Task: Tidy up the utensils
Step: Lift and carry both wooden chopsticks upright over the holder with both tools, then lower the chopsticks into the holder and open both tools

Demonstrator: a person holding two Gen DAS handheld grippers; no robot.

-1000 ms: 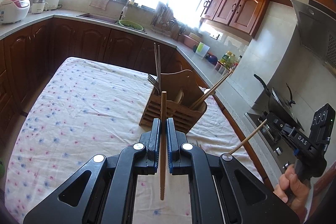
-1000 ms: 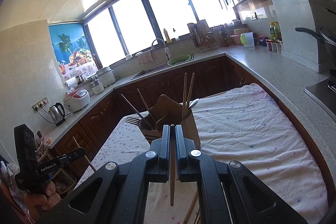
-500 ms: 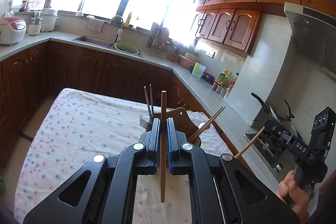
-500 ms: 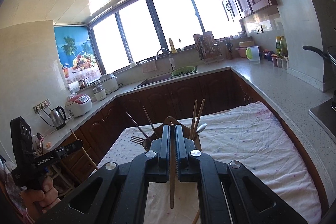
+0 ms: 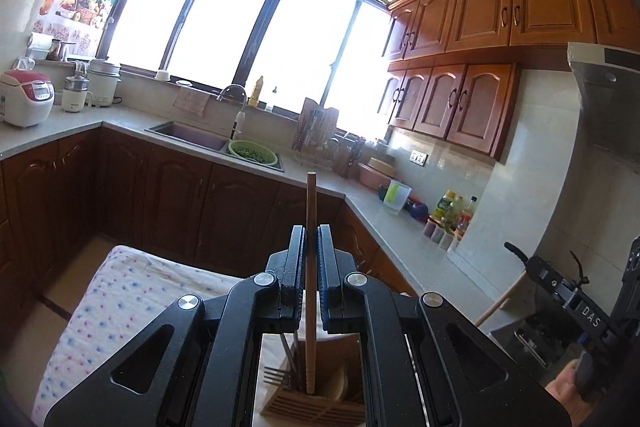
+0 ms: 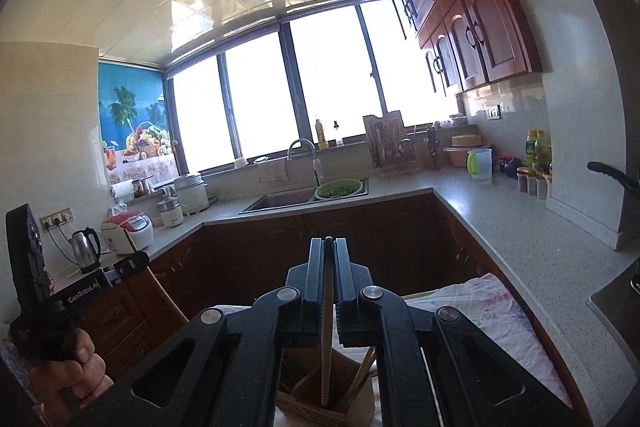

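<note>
A chopstick (image 5: 311, 267) is clamped upright in the left gripper (image 5: 311, 243), its tip over the holder (image 5: 316, 409). Another chopstick (image 6: 327, 327) is pinched likewise by the right gripper (image 6: 328, 255).

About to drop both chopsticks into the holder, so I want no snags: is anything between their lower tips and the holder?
Nothing visible blocks either. The left chopstick tip hangs over the wooden holder beside a fork; the right chopstick points into the holder's compartment beside chopsticks already stowed.
</note>
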